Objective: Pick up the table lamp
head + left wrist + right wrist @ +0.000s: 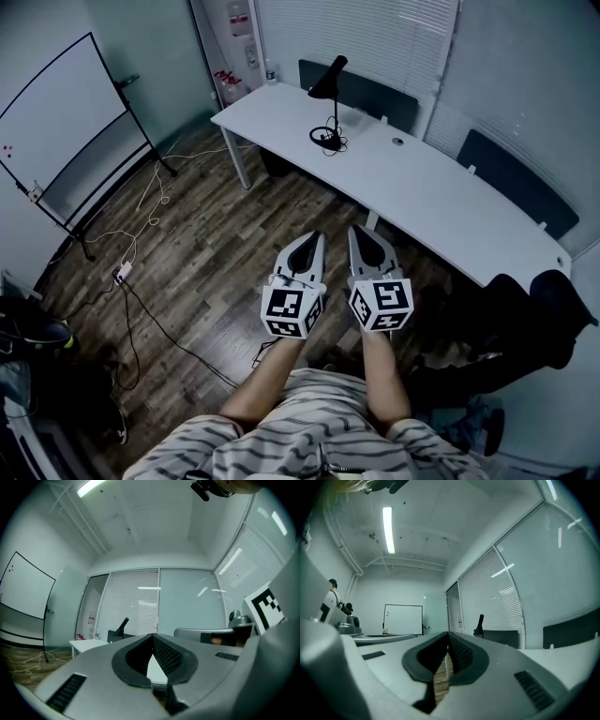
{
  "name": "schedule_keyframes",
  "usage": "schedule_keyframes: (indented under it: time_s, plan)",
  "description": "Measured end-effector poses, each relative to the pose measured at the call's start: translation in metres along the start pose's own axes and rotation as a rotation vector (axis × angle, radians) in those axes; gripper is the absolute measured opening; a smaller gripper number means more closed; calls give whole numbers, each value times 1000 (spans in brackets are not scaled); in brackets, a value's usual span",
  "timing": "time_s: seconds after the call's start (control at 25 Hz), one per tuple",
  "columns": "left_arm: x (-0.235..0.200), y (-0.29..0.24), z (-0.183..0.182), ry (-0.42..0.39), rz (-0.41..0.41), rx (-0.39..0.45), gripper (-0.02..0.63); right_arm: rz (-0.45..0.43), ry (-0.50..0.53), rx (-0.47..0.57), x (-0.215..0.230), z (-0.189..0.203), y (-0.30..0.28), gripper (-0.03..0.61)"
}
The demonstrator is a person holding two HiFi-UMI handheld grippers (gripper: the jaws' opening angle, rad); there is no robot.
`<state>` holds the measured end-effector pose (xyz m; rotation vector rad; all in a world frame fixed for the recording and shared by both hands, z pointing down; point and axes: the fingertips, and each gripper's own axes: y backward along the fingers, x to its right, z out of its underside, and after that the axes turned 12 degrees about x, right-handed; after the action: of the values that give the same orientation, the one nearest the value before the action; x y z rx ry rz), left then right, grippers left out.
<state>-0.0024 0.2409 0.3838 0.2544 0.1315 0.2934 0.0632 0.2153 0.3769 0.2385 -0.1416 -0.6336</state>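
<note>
The black table lamp (328,89) stands on the long white desk (441,202) at the far side of the room, its round base and coiled cord near the desk's middle. Both grippers are held side by side above the wooden floor, well short of the desk and pointing toward it. The left gripper (310,241) is shut with nothing in it, and so is the right gripper (360,234). In the left gripper view the lamp (123,624) shows small and distant, left of the shut gripper (153,637). In the right gripper view the lamp (479,623) stands right of the shut gripper (448,636).
A whiteboard on a stand (66,122) is at the left, with cables (141,234) trailing over the floor. Dark partition panels (516,183) run behind the desk. A black chair or bag (506,319) sits at the right, and dark bags (37,366) at the lower left.
</note>
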Motion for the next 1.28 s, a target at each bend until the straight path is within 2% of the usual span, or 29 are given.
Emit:
schedule_keyframes:
  time_s: [0.24, 0.52, 0.72, 0.88, 1.28]
  plan:
    - [0, -22, 13, -10, 9, -10, 8, -24, -5, 19, 15, 7, -15, 12]
    - [-22, -70, 40, 10, 17, -18, 8, -29, 8, 7, 45, 30, -60, 12]
    - [-50, -116, 45, 33, 18, -6, 8, -60, -2, 49, 57, 32, -108, 12]
    - [-79, -157, 56, 33, 12, -5, 8, -62, 18, 35, 72, 47, -151, 12]
    - [-147, -261, 71, 43, 46, -41, 8, 4, -20, 7, 124, 69, -262, 12]
